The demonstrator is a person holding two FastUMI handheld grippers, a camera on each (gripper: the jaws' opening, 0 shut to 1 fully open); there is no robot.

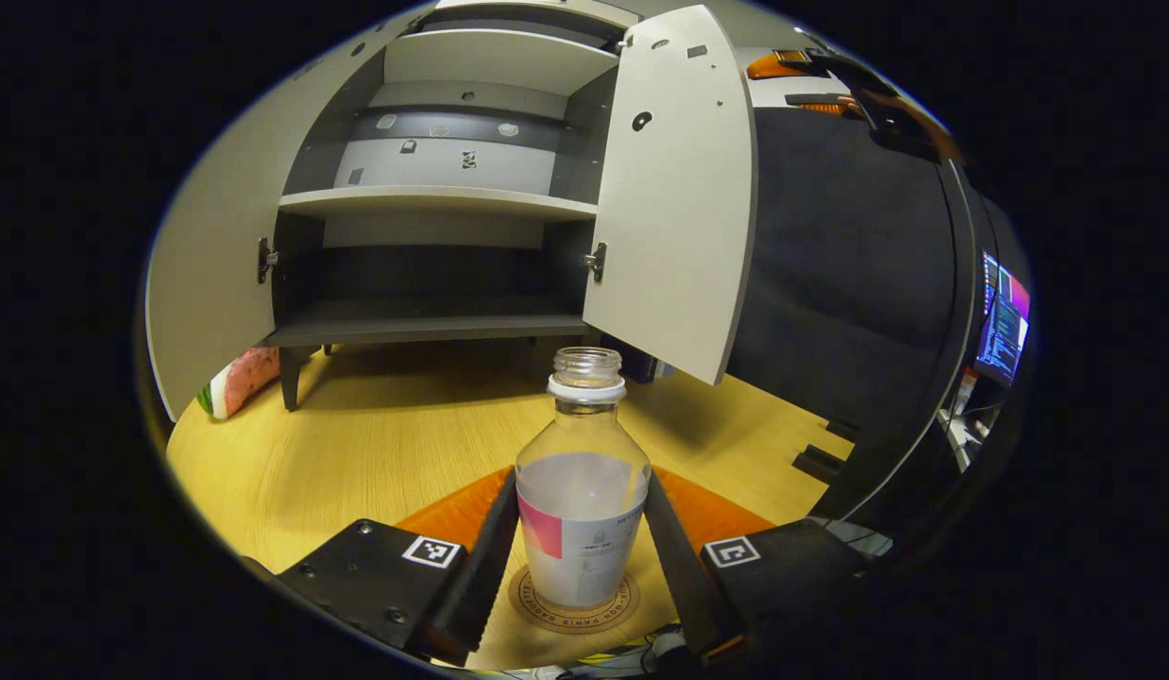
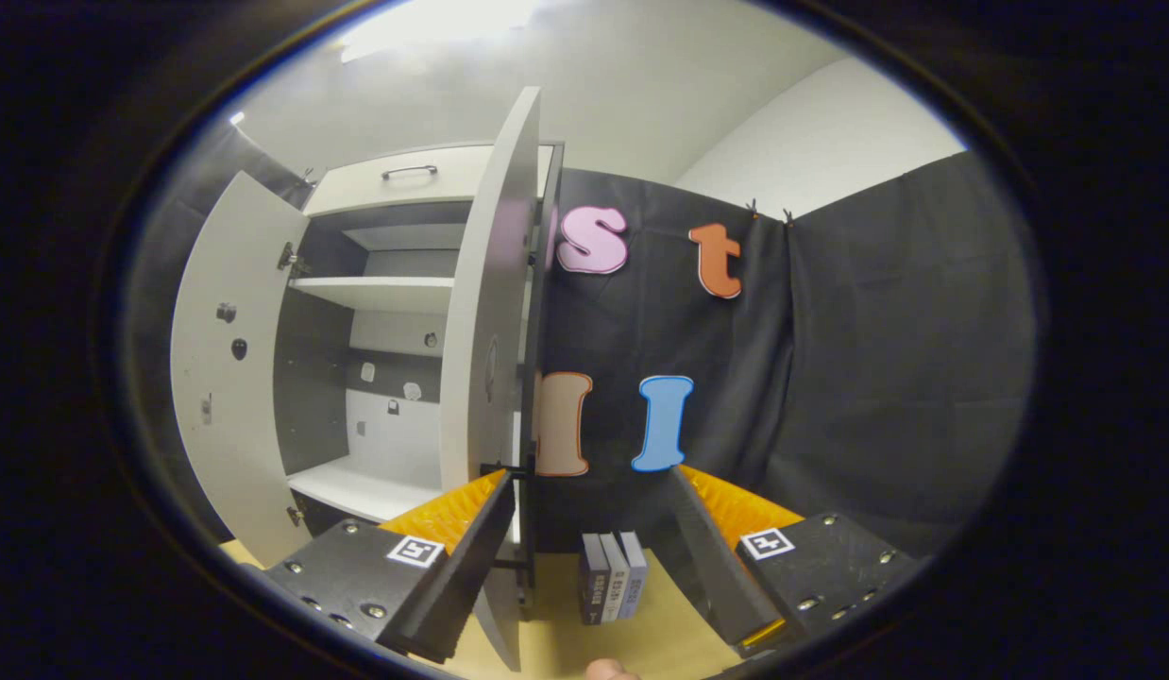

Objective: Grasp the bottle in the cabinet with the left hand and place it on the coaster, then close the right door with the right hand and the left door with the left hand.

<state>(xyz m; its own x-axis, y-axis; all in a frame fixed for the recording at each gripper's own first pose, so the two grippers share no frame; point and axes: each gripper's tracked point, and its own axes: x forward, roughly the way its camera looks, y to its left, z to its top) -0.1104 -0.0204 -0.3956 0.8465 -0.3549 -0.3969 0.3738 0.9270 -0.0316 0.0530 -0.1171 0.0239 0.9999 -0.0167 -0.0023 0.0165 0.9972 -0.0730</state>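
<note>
The bottle [image 1: 583, 491] stands on the coaster [image 1: 575, 604] at the bottom middle of the left gripper view, between the left tongs [image 1: 581, 557], which squeeze its sides. The right tongs [image 2: 594, 557] are wide apart, holding nothing.

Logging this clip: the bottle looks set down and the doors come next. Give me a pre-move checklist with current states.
1. Bottle upright on coaster: ok.
2. Left gripper released: cannot tell; its fingers flank the bottle closely.
3. Right door ready to close: ok, it stands open.
4. Right gripper free: ok, open and empty, near the right door's edge.
5. Left door open: ok.
6. Cabinet shelves free of obstructions: ok.
</note>
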